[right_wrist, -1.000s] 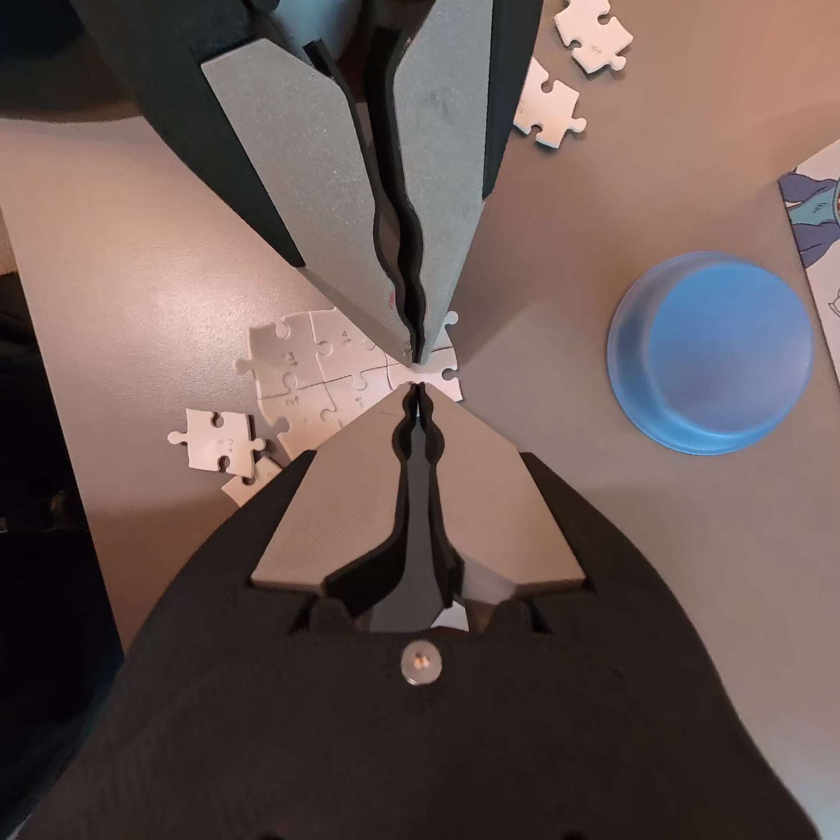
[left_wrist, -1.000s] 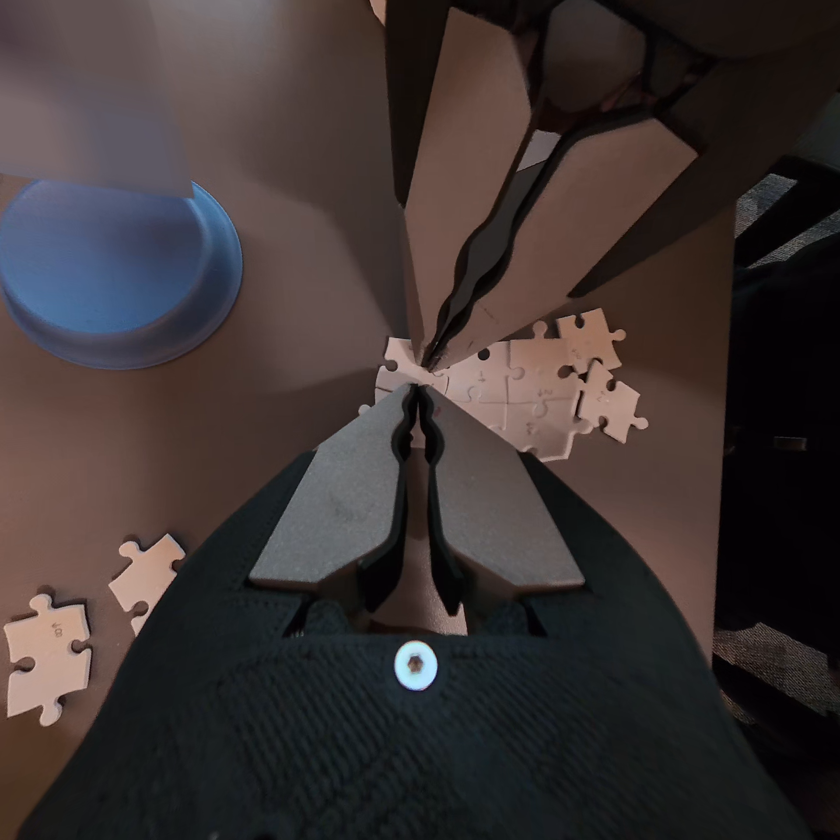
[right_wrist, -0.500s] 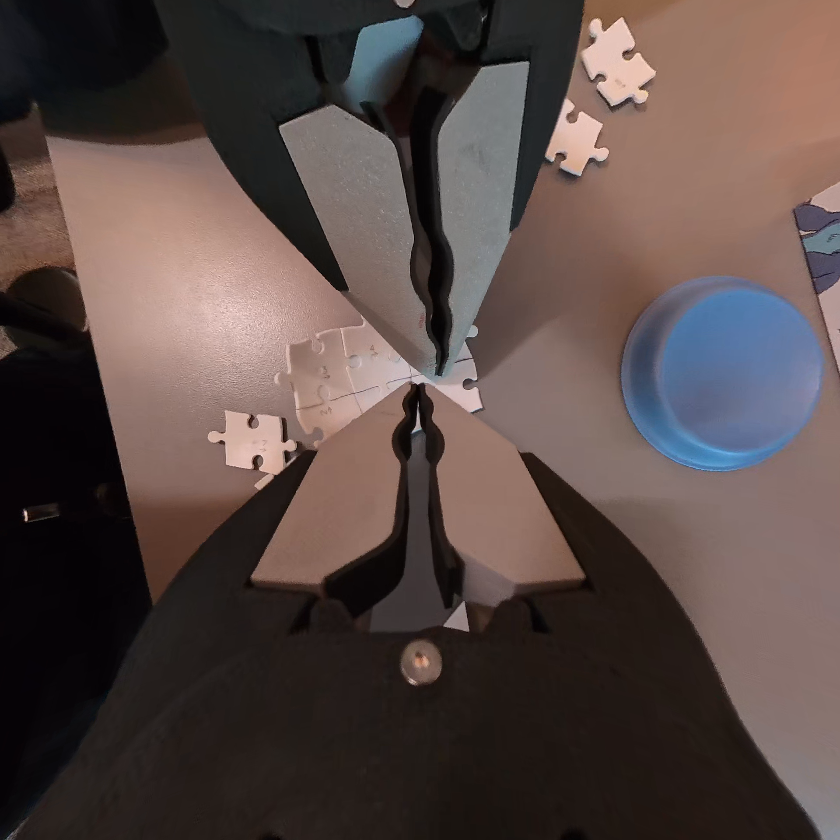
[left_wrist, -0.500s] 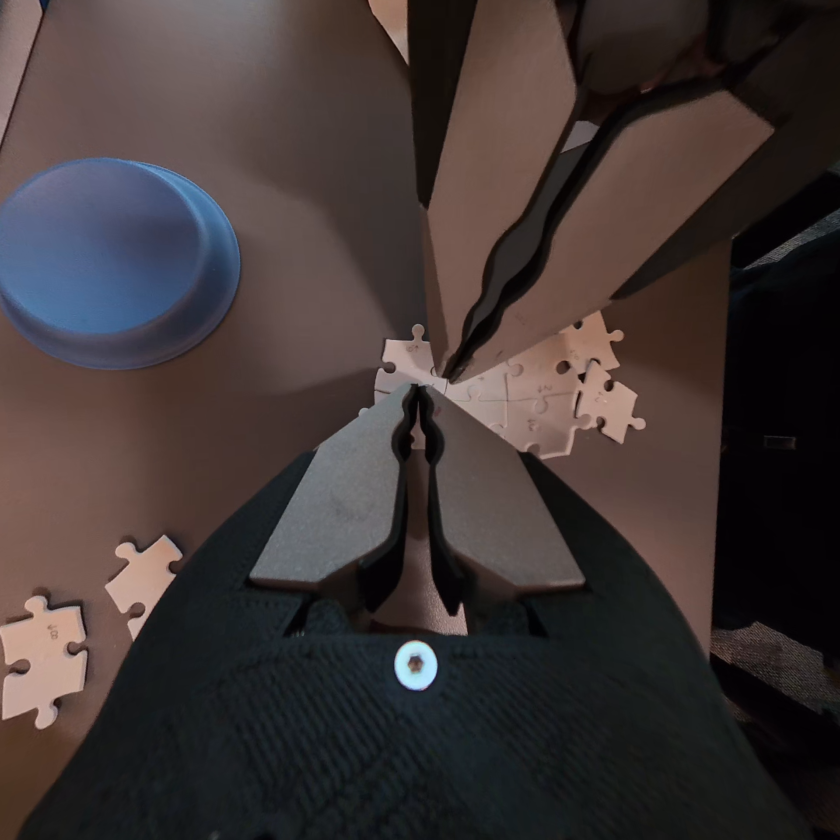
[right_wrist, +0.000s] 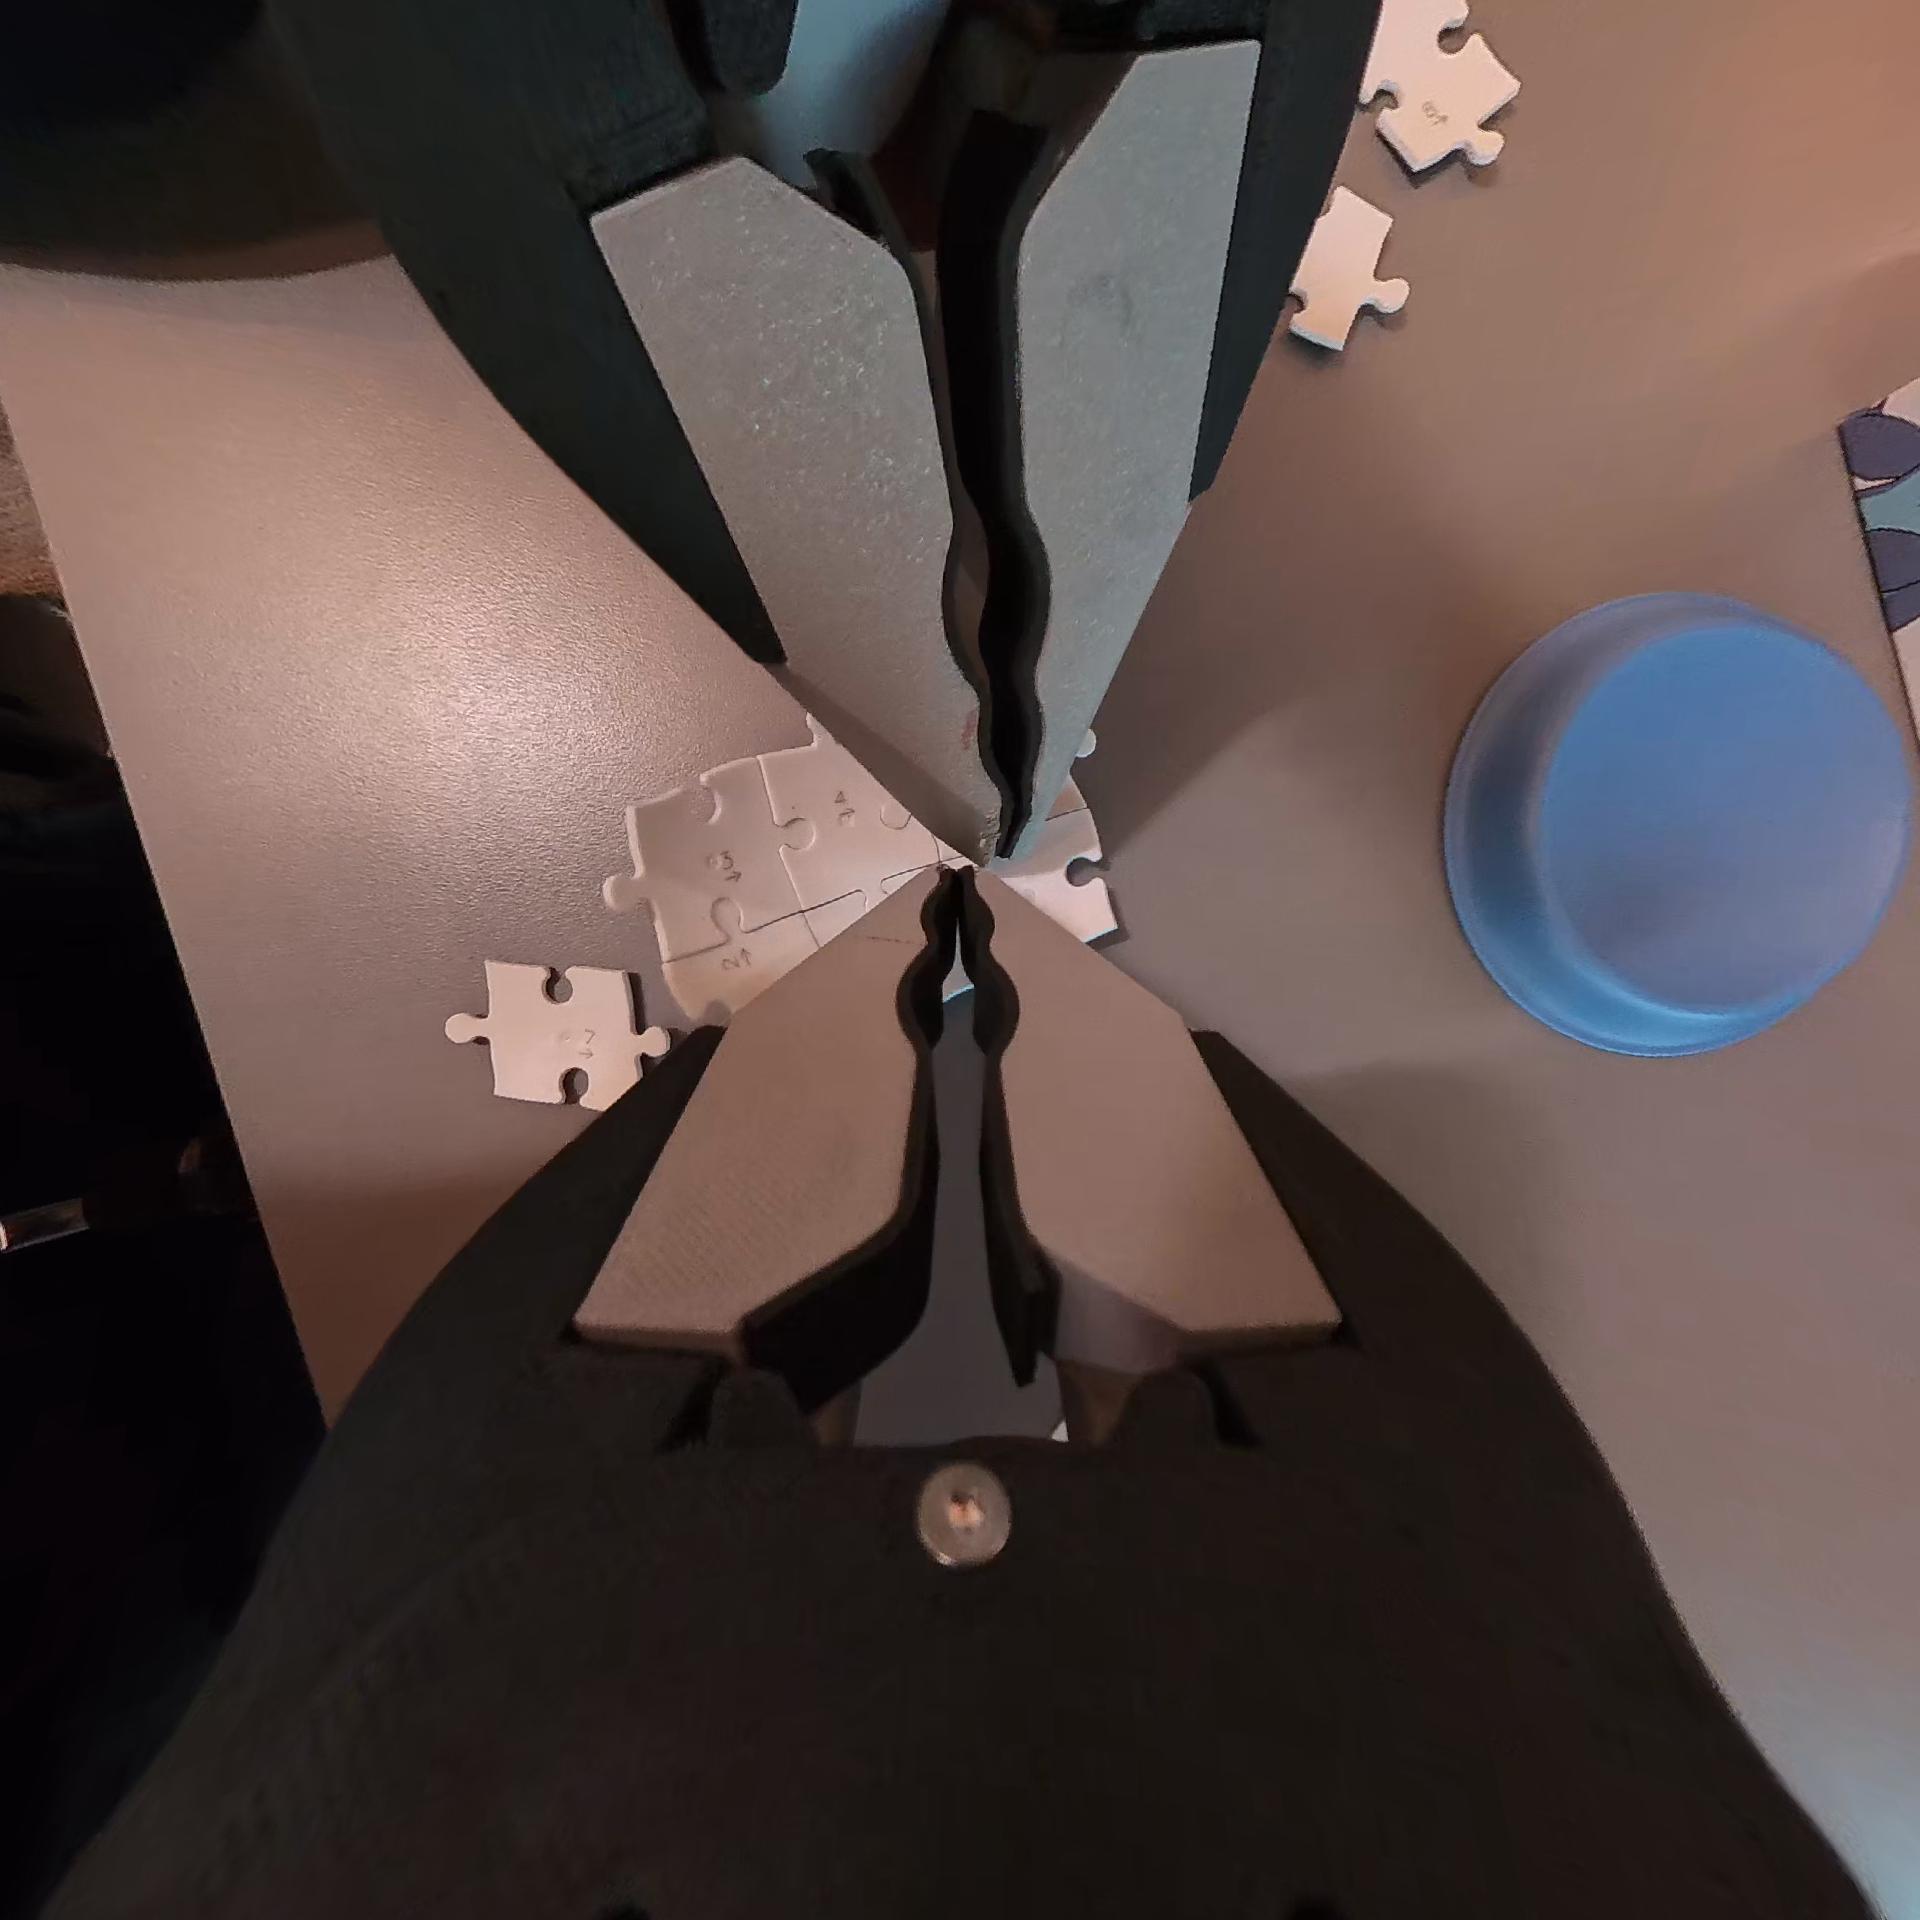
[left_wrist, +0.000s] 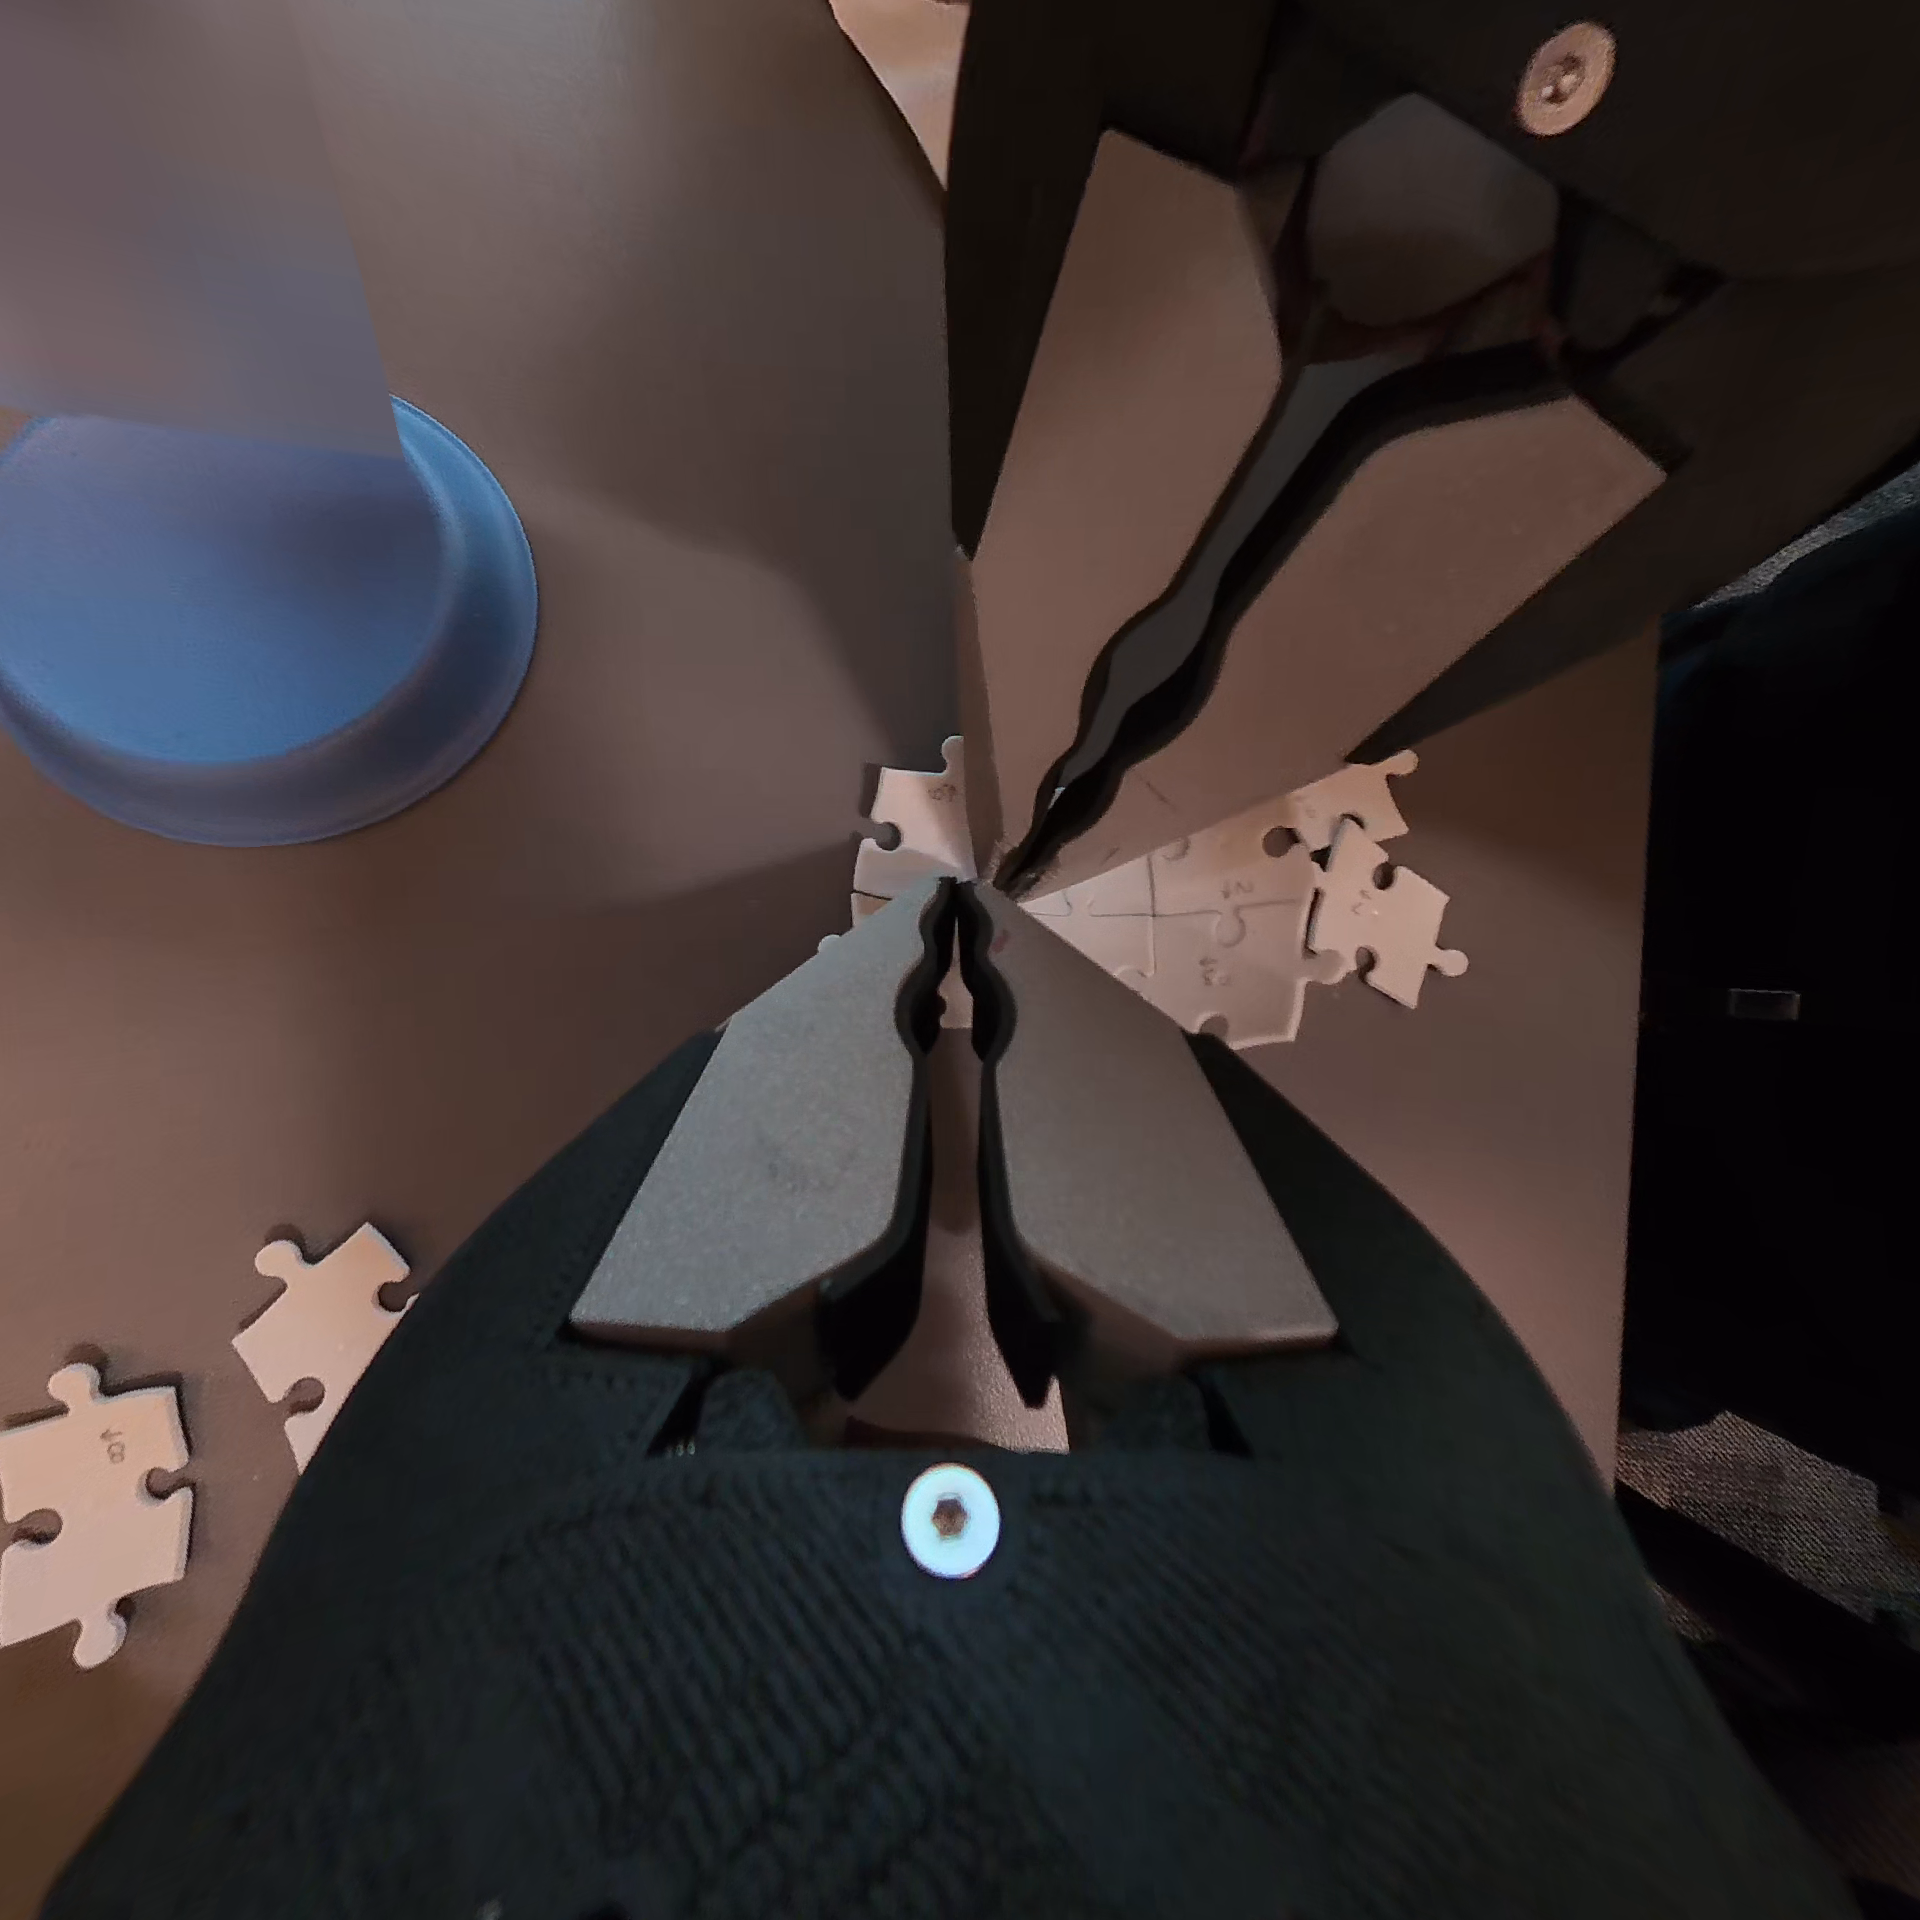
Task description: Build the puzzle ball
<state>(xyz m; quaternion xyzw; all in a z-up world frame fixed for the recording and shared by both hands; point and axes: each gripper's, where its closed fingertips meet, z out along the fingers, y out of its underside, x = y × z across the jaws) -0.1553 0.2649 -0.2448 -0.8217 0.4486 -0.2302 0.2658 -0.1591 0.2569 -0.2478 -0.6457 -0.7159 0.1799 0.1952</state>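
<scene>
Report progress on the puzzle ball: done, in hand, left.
Done: a few white pieces are joined into a flat patch on the table.
In hand: the left gripper and right gripper, both shut, press their tips onto it.
Left: loose pieces lie beside the patch and farther off; no ball shape yet.

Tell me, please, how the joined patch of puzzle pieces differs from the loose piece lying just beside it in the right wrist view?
The joined patch is several pieces interlocked, while the loose piece is single and unconnected. Both shut grippers, the left gripper and the right gripper, have their tips over the patch; nothing touches the loose piece. The grippers partly hide the patch; the loose piece shows almost whole. Both are white, lying on the table.
</scene>
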